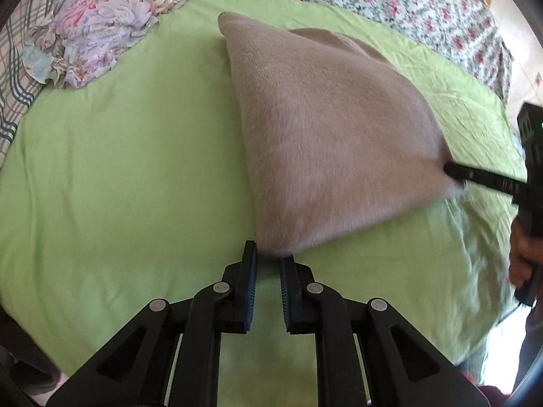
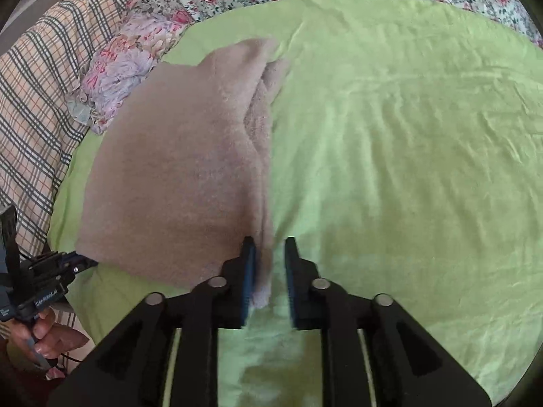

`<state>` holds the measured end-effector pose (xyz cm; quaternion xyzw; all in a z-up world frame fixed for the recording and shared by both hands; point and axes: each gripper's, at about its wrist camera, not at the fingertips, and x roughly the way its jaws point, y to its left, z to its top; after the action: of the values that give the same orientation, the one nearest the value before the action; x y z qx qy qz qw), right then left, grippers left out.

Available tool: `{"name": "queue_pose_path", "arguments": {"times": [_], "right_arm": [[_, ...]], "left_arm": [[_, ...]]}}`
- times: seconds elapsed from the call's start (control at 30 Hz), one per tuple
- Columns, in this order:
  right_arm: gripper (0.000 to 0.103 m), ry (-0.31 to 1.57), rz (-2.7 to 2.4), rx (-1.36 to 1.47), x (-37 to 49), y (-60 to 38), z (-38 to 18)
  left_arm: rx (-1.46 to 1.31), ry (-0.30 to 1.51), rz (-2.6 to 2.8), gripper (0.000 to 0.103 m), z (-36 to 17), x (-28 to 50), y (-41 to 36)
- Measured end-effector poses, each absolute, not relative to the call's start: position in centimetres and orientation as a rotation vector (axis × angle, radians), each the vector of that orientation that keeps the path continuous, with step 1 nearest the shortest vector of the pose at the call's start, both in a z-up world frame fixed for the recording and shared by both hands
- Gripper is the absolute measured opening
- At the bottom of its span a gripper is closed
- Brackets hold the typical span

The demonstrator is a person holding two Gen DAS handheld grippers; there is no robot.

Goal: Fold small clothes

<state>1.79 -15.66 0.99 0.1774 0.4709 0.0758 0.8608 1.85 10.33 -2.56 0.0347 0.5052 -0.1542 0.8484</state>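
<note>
A fuzzy beige knit garment [image 1: 325,129] lies folded on the green sheet [image 1: 118,169]; it also shows in the right wrist view [image 2: 176,176]. My left gripper [image 1: 268,254] is open, its tips at the garment's near corner, with no cloth between the pads. My right gripper [image 2: 269,247] is open with the garment's near right corner lying between its fingers; it also shows in the left wrist view [image 1: 454,171] at the garment's right corner. The left gripper shows at the left edge of the right wrist view [image 2: 78,264], at the garment's left corner.
A crumpled floral cloth [image 1: 98,34] lies at the far left of the green sheet [image 2: 407,152]. A plaid cover [image 2: 37,95] and a rose-print bedspread [image 1: 424,3] surround the sheet. The person's hands hold both gripper handles.
</note>
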Motion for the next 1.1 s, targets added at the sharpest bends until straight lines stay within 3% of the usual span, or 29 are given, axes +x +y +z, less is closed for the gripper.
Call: {"name": "queue_pose_path", "arguments": {"times": [0.27,0.6,0.63,0.67,0.7,1.1], "right_arm": [[0.022,0.826,0.241,0.345,4.6,-14.0,6.7],[0.022,0.928,0.231,0.266,10.7,-12.7,2.3],[0.025,0.932,0.204,0.250,10.6,-12.9,2.3],[0.043,0.941,0.175,0.241,10.4,-13.2,2.0],[0.046,0.943,0.178,0.264,10.2,-13.4,1.9],[0.045,0.913,0.308,0.203,2.0,-10.4,4.0]], "left_arm": [[0.041,0.981,-0.417,0.012,1.9,2.4,9.9],[0.094,1.019,-0.410,0.014,-2.2,5.5,5.9],[0.101,1.017,-0.405,0.014,-2.3,5.4,5.9],[0.105,1.015,-0.401,0.014,-2.3,5.3,5.9],[0.106,1.014,-0.397,0.014,-2.3,5.3,5.9],[0.094,1.021,-0.398,0.015,-1.7,4.1,6.2]]}}
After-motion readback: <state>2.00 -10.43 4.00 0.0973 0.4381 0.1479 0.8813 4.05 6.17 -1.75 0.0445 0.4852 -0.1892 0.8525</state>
